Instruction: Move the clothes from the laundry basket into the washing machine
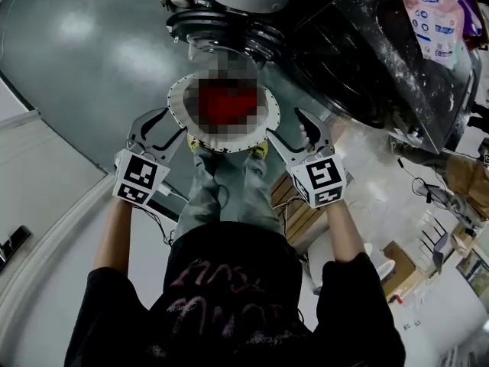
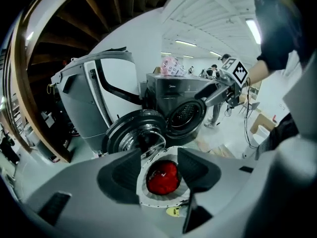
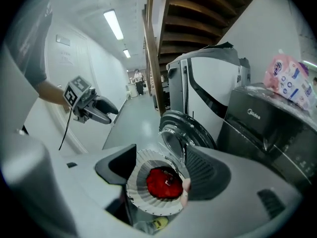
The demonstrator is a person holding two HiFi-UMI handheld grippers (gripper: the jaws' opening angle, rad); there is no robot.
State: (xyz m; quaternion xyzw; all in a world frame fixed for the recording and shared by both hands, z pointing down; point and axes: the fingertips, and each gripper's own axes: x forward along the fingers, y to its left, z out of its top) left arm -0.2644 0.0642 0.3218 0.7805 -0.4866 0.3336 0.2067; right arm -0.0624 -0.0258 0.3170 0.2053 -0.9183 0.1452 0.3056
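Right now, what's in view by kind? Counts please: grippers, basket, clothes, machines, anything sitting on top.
grippers: 2 (left gripper, right gripper, both with jaws apart)
laundry basket: 1
red garment: 1 visible in the basket
dark washing machine: 1, door open
white appliance: 1
pink pouch: 1, on the dark machine
total: 7

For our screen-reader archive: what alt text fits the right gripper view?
The right gripper, jaws open, frames a round white laundry basket holding a red garment. Beyond stand an open round door and a dark washing machine topped with a pink bag; the left gripper hovers at left.
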